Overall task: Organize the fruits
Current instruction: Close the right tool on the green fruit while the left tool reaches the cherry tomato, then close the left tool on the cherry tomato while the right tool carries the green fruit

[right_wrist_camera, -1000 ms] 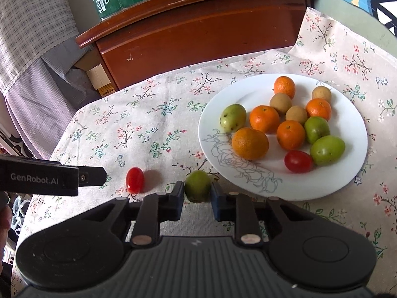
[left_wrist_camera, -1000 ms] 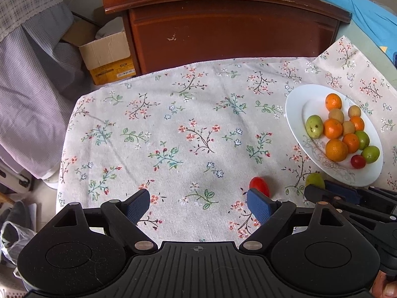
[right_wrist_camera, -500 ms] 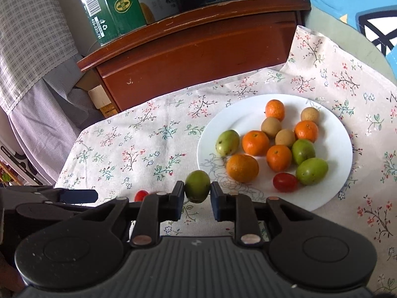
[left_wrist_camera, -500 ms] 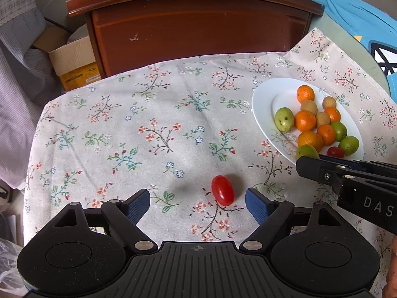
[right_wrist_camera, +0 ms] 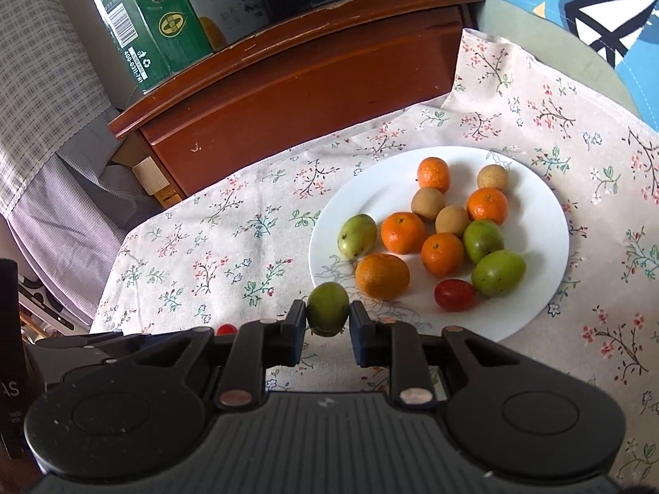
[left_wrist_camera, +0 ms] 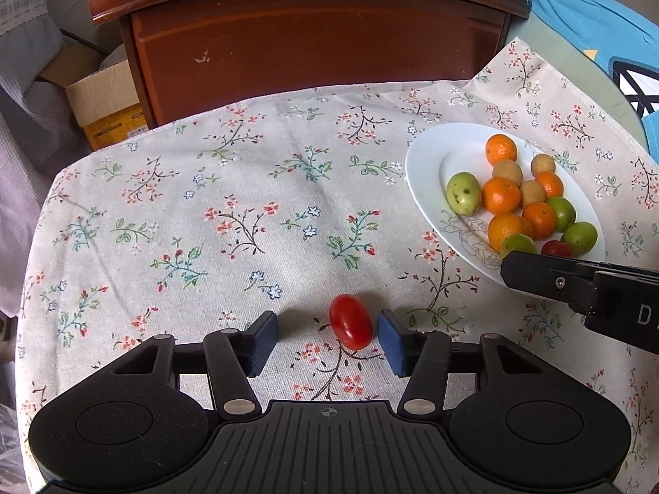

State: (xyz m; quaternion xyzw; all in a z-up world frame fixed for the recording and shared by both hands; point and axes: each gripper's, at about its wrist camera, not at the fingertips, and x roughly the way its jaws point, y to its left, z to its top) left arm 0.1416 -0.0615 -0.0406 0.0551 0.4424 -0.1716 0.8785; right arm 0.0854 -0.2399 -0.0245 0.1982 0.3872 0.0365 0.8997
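Note:
A red cherry tomato (left_wrist_camera: 351, 322) lies on the floral tablecloth (left_wrist_camera: 247, 214) between the blue pads of my left gripper (left_wrist_camera: 327, 339). Its jaws are closing; both pads still stand clear of the tomato, the right one very near. My right gripper (right_wrist_camera: 327, 321) is shut on a green fruit (right_wrist_camera: 327, 308), held above the cloth just off the near rim of the white plate (right_wrist_camera: 547, 214). On that plate lie several oranges, green fruits, small brown fruits and one red tomato (right_wrist_camera: 454, 294). In the left wrist view, the right gripper (left_wrist_camera: 576, 284) reaches in over the plate (left_wrist_camera: 424, 164).
A dark wooden cabinet (left_wrist_camera: 313, 45) stands right behind the table. Green and white cartons (right_wrist_camera: 152, 16) sit on top of it. A cardboard box (left_wrist_camera: 103, 103) and hanging checked cloth (right_wrist_camera: 37, 94) fill the left side. Blue fabric (left_wrist_camera: 597, 20) lies at the far right.
My left gripper came down around the red tomato and its jaws narrowed. My right gripper lifted the green fruit off the cloth toward the plate's rim.

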